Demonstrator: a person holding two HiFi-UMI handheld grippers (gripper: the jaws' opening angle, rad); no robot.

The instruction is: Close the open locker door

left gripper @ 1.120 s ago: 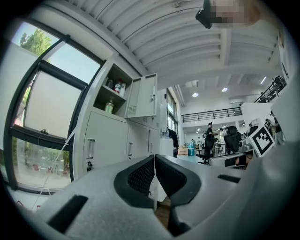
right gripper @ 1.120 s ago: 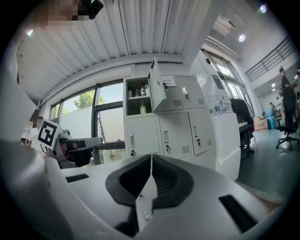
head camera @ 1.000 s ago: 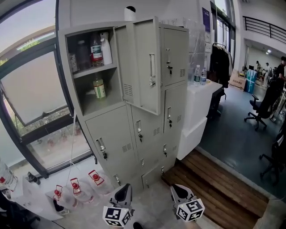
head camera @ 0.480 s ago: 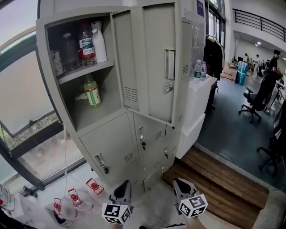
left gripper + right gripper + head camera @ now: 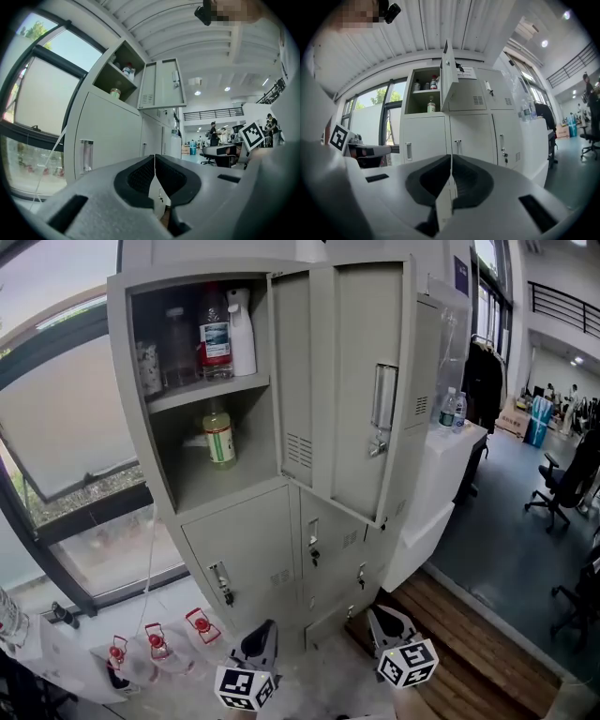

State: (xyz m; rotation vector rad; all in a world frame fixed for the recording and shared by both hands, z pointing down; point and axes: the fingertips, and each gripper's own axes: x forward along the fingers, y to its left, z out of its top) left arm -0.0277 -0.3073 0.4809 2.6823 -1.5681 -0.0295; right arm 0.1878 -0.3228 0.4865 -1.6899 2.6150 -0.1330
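With left claw point(image 5: 262, 635) and right claw point(image 5: 383, 621) both clenched on nothing, we see the open locker door point(image 5: 361, 390) well above and ahead, probably nearer the right.

Grey metal locker door point(image 5: 342, 390), top-left compartment: swung wide open, hinged right, seemingly near perpendicular.

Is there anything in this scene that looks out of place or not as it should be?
Yes: the top-left locker door hangs wide open, showing bottles that stand upright on two shelves, while the doors below it are shut. Nothing looks spilled or damaged.
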